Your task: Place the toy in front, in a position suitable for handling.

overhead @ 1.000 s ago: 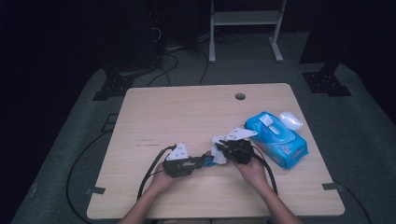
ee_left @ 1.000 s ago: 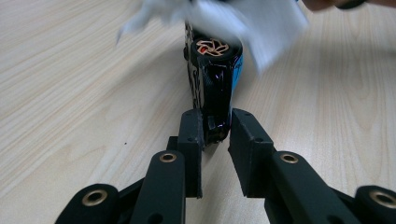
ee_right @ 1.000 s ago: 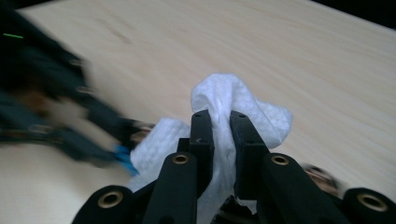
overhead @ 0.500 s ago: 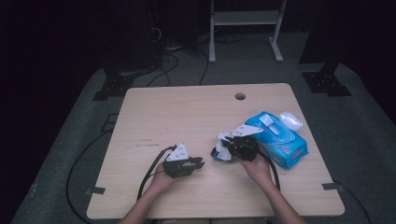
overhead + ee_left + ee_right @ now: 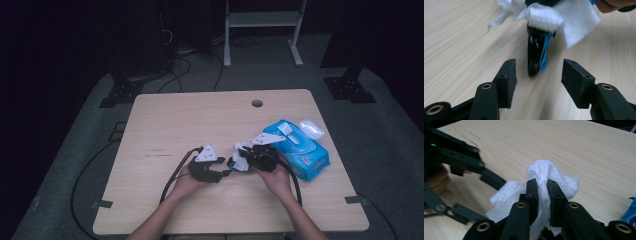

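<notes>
Dark room, pale tabletop. Your right hand-held gripper pinches the wipe; left hand-held gripper, jaws just parted, empty, faces it, near the front edge.

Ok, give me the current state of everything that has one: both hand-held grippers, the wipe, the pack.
Left hand-held gripper: jaws apart after just opening, nothing between the pads.
Right hand-held gripper: shut on the wipe.
White wipe: crumpled, pinched between the right jaws, out of the pack.
Blue wipes pack: lying flat on the table, lid flap raised.
</notes>
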A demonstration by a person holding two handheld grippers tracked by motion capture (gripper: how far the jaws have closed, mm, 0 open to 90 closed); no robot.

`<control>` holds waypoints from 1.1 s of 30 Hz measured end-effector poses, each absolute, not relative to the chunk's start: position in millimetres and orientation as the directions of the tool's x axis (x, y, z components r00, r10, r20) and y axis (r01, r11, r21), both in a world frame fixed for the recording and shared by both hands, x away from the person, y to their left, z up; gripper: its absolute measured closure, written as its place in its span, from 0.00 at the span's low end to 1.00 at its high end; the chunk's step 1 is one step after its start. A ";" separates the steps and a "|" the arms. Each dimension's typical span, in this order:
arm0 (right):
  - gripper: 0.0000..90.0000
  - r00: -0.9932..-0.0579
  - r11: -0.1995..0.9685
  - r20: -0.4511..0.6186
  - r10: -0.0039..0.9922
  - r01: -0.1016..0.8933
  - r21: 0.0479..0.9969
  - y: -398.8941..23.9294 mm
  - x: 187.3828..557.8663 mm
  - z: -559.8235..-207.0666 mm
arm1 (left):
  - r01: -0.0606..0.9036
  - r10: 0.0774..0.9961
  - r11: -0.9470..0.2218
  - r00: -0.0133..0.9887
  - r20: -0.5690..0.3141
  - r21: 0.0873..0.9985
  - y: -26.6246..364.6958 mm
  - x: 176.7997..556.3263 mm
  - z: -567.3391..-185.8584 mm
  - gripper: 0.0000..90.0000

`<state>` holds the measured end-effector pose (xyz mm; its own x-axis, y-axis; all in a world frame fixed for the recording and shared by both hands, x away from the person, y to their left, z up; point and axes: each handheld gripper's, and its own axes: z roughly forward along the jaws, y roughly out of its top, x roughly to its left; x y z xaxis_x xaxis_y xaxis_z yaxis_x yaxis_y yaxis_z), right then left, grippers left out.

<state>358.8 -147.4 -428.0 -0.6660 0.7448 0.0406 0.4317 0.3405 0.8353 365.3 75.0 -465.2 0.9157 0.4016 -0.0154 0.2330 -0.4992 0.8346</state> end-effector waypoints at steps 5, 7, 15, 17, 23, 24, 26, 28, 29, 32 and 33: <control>0.89 -0.685 0.327 0.080 0.724 0.444 0.834 -144.6 357.8 -428.2 | 0.208 0.375 -0.533 0.927 0.008 0.820 57.0 373.2 -467.6 0.68; 0.89 -0.687 0.329 0.081 0.722 0.444 0.834 -144.3 357.5 -427.9 | 0.201 0.363 -0.534 0.932 0.008 0.821 56.2 373.4 -468.4 0.73; 0.90 -0.664 0.296 0.082 0.743 0.436 0.850 -150.3 357.6 -423.2 | 0.200 0.367 -0.514 0.930 0.003 0.834 79.1 371.9 -465.5 0.83; 0.90 -0.668 0.278 0.102 0.737 0.438 0.855 -148.4 357.0 -422.3 | 0.202 0.376 -0.503 0.927 0.002 0.841 83.7 371.4 -464.8 0.86; 0.90 -0.674 0.275 0.103 0.732 0.430 0.860 -142.3 358.6 -417.8 | 0.222 0.382 -0.468 0.923 -0.030 0.855 91.9 374.7 -463.2 0.71; 0.90 -0.672 0.274 0.100 0.734 0.427 0.862 -143.4 358.0 -416.9 | 0.228 0.375 -0.478 0.926 -0.037 0.848 88.5 375.0 -462.7 0.67; 0.90 -0.673 0.257 0.115 0.731 0.427 0.867 -145.1 357.5 -415.9 | 0.233 0.377 -0.488 0.926 -0.038 0.842 84.0 375.7 -462.7 0.61; 0.90 -0.675 0.210 0.160 0.721 0.432 0.877 -148.7 357.1 -412.7 | 0.223 0.370 -0.508 0.929 -0.023 0.832 75.3 377.8 -462.8 0.57; 0.90 -0.676 0.188 0.173 0.716 0.425 0.886 -151.2 356.9 -409.1 | 0.230 0.376 -0.515 0.926 -0.024 0.826 68.5 380.7 -462.7 0.53; 0.90 -0.663 0.171 0.173 0.729 0.420 0.891 -157.2 358.3 -405.0 | 0.241 0.378 -0.516 0.925 -0.034 0.822 58.1 385.4 -462.1 0.52; 0.90 -0.657 0.164 0.176 0.733 0.422 0.892 -159.5 358.9 -404.5 | 0.233 0.368 -0.524 0.929 -0.029 0.819 54.5 386.3 -461.6 0.54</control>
